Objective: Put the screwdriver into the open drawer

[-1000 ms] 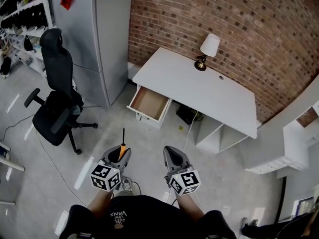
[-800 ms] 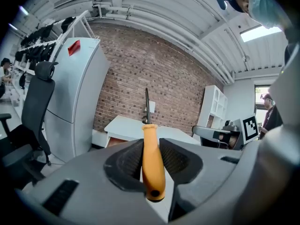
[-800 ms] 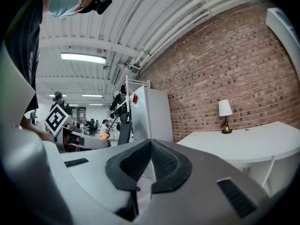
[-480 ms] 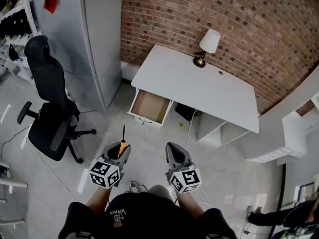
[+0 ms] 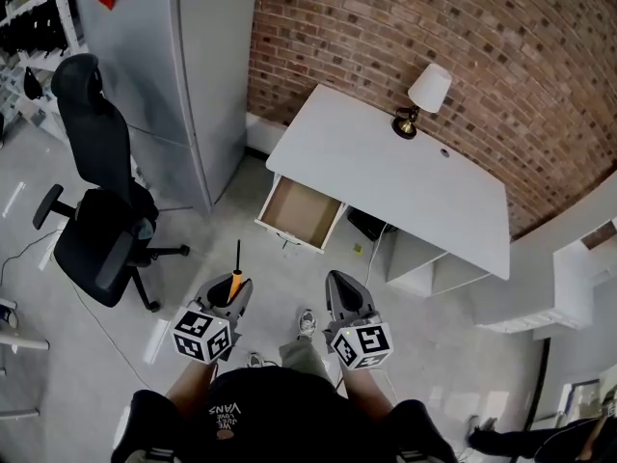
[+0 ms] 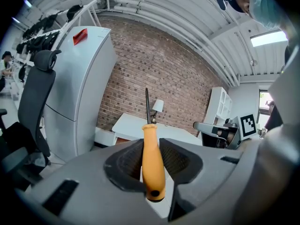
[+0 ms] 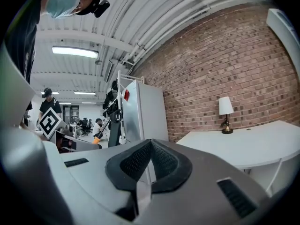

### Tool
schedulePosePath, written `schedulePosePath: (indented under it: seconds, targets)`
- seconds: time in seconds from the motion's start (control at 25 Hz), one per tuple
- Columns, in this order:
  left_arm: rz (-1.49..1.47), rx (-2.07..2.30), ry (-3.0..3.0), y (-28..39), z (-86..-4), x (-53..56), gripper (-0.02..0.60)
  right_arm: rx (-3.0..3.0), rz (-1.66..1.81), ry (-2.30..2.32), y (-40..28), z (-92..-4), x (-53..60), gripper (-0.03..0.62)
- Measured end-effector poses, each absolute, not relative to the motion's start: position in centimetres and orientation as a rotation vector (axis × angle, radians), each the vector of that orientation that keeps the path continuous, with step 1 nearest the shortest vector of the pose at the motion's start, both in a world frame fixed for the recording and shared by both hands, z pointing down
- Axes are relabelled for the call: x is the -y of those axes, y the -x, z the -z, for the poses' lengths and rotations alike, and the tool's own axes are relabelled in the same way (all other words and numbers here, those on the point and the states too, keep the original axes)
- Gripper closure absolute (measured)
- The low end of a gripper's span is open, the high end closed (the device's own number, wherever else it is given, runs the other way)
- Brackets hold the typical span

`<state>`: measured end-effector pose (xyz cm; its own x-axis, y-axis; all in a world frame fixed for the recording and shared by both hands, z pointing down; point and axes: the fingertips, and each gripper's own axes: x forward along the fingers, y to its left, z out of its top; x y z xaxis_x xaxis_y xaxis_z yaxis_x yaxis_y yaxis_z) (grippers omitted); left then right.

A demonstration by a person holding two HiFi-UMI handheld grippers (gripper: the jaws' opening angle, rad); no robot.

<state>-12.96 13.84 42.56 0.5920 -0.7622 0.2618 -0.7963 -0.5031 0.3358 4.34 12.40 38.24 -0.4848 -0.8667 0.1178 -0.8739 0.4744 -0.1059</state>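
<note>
My left gripper (image 5: 229,292) (image 6: 151,149) is shut on the screwdriver (image 5: 236,272) (image 6: 153,165), pads pressed on its orange handle, the dark shaft pointing ahead toward the desk. My right gripper (image 5: 339,287) (image 7: 149,158) is shut with nothing between its pads, held beside the left one above the floor. The open drawer (image 5: 301,211) juts out from the left end of the white desk (image 5: 386,177); its brown inside looks empty. Both grippers are well short of the drawer.
A black office chair (image 5: 96,201) stands at the left, next to a tall grey cabinet (image 5: 183,56). A table lamp (image 5: 424,95) sits on the desk by the brick wall. White shelving (image 5: 569,287) is at the right. Cables lie on the floor under the desk.
Both grippers, with the screwdriver still held in the left one, have come closer to the desk and drawer. The view has shifted a little; the person's shoe now shows between the grippers.
</note>
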Motion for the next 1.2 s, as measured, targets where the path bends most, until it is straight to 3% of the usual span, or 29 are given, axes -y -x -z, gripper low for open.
schedulePosePath:
  seconds: [0.6,1.2]
  targets:
    - [-0.076,1.398,-2.265,4.9,-44.9,-0.1,0.48,2.72,-0.228,-1.265,-10.6,-41.0,1.7,0.599]
    - [-0.155,1.504,-2.089,-0.8,-51.5,6.9,0.48,2.792,-0.287,-0.925,-13.8,-44.8,9.4,0.599]
